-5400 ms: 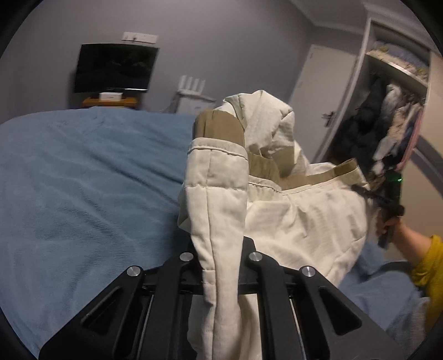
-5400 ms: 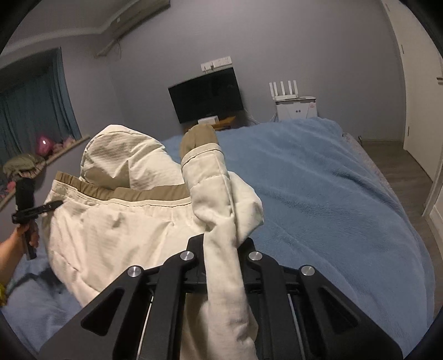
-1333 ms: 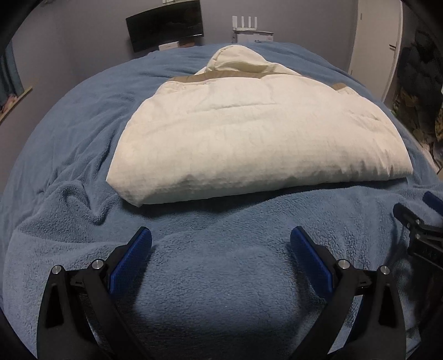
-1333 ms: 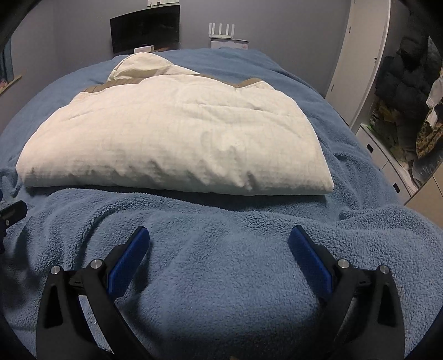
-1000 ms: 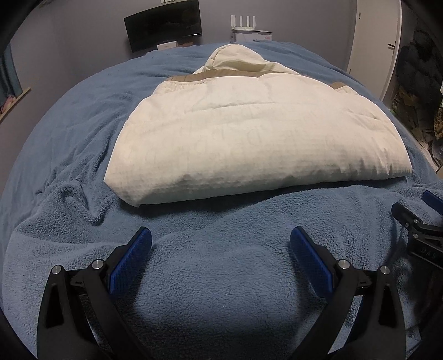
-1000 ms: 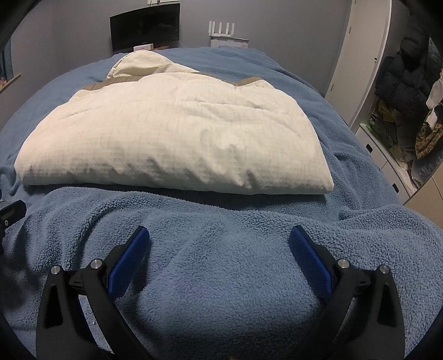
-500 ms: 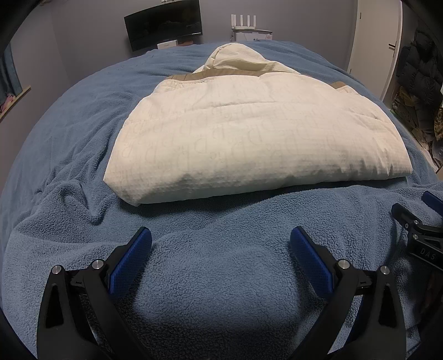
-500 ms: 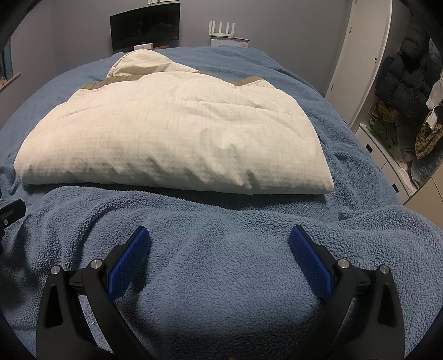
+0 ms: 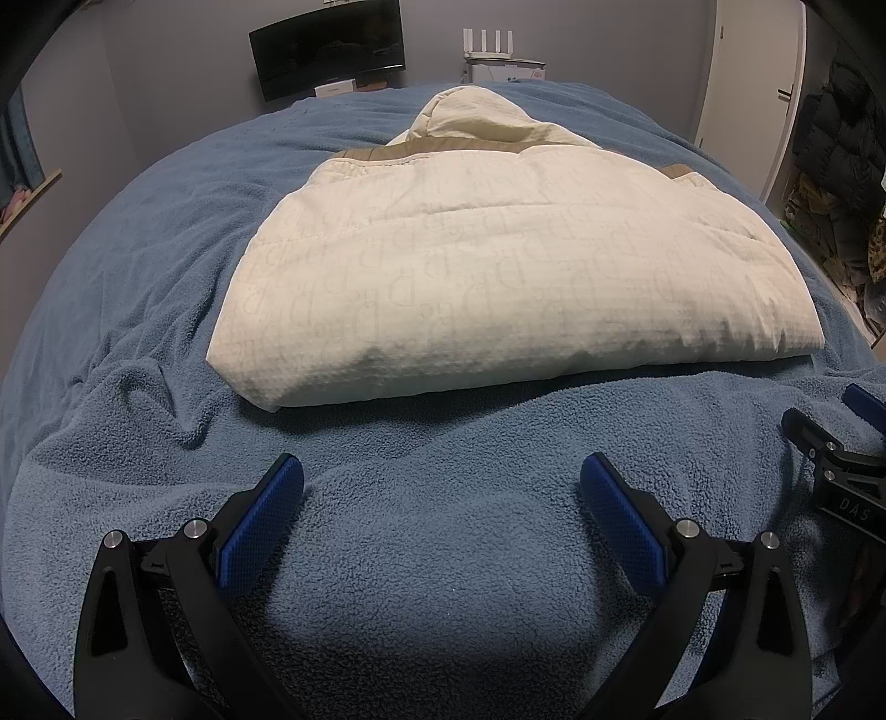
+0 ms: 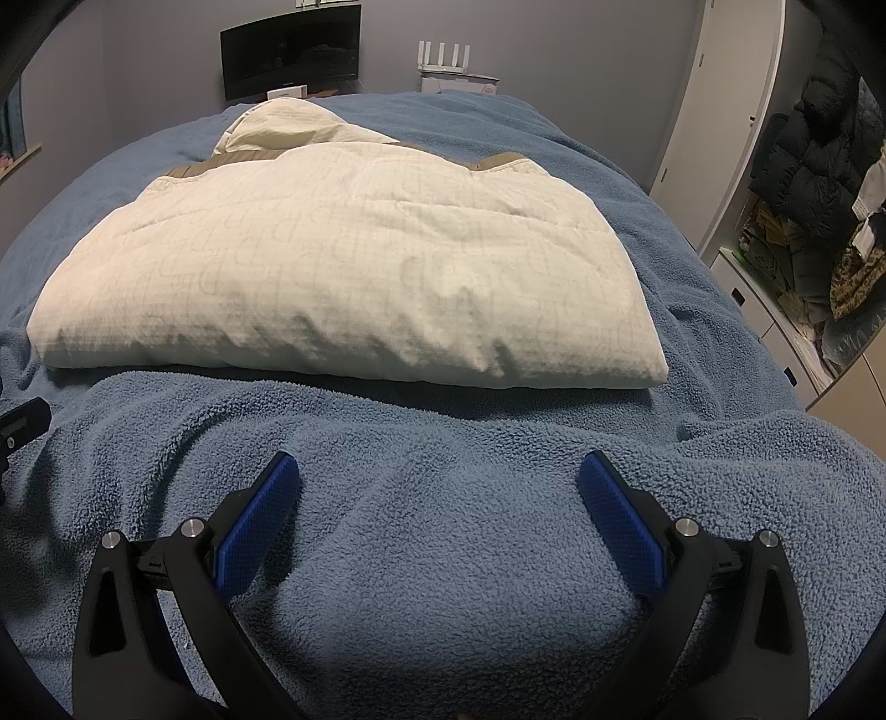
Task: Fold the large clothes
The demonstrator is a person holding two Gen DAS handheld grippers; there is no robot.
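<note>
A cream padded jacket with tan collar trim lies folded flat on the blue fleece bed cover, its hood at the far end. In the right wrist view the same jacket fills the middle of the bed. My left gripper hovers over the cover, short of the jacket's near edge, open with nothing between its blue pads. My right gripper stands likewise open and empty before the jacket. The right gripper's black tip shows at the left wrist view's right edge.
A dark screen and a white router stand against the grey wall beyond the bed. An open wardrobe stuffed with dark clothes is on the right, past the bed's edge. Wrinkled fleece lies around the jacket.
Five seconds ago both grippers were shut on the jacket's sleeves, holding it up. Since about a second ago the jacket lies folded and both grippers stay open and nearly still.
</note>
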